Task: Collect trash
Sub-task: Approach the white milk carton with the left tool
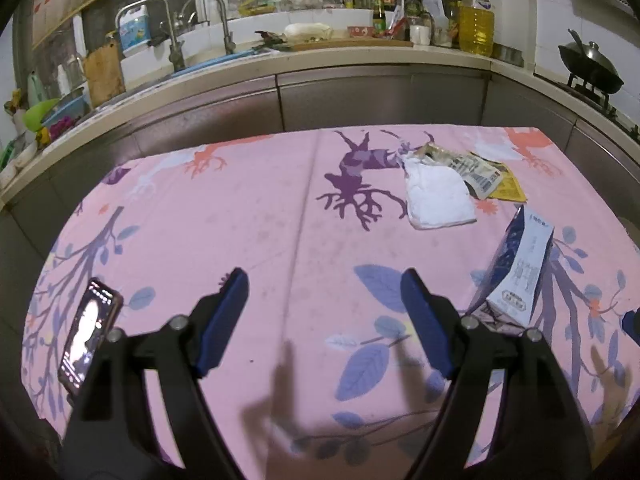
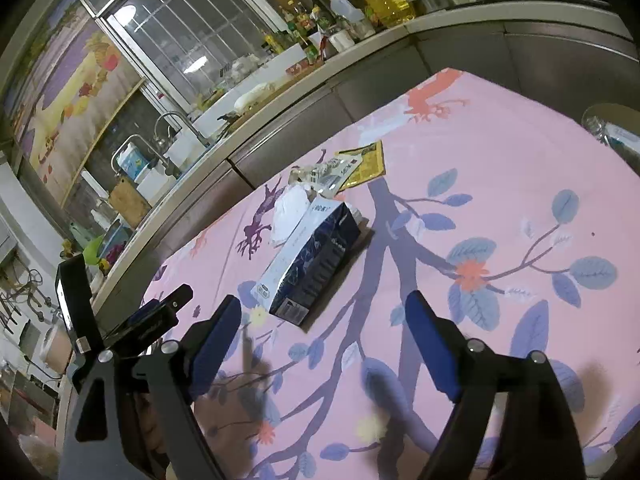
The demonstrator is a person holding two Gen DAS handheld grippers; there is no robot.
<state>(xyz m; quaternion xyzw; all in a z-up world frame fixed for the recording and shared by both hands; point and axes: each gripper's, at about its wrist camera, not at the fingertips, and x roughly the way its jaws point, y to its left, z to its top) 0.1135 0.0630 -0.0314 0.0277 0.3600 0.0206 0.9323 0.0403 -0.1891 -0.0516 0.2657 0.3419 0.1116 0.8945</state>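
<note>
The left gripper (image 1: 324, 312) hangs wide apart over the pink tablecloth (image 1: 256, 216). A phone (image 1: 90, 330) lies left; a box (image 1: 518, 276), white wrapper (image 1: 438, 196) and packets (image 1: 480, 174) lie right.

Pink tablecloth (image 1: 260, 220) with purple branches, navy-white box (image 2: 316, 256), white tissue (image 1: 438, 196), yellow wrapper (image 2: 368, 162).
</note>
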